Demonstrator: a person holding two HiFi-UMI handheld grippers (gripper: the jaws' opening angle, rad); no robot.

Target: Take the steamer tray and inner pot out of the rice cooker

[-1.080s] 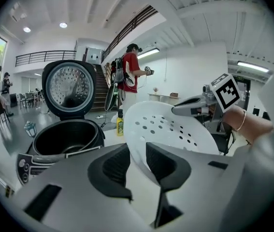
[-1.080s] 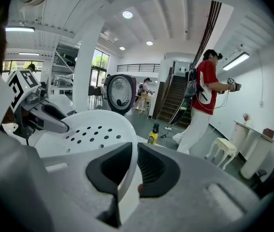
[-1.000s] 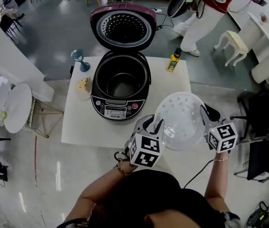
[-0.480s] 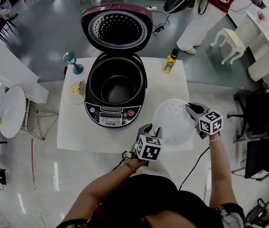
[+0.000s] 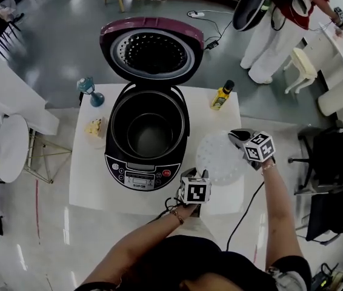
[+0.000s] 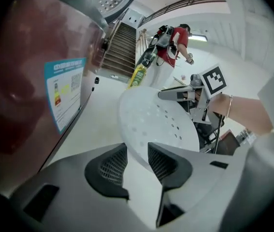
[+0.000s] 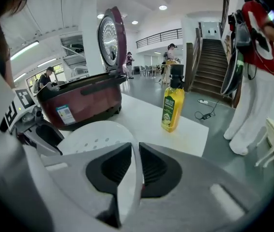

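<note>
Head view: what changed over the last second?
The steamer tray came down and away from the person, from beyond the table's near edge to low over the table, right of the rice cooker; whether it touches the tabletop can't be told. The left gripper and right gripper went down with it, each still clamped on its rim. Unchanged: cooker lid open, inner pot inside, oil bottle in place.

White perforated steamer tray [image 5: 219,160] beside open rice cooker [image 5: 142,176]
</note>
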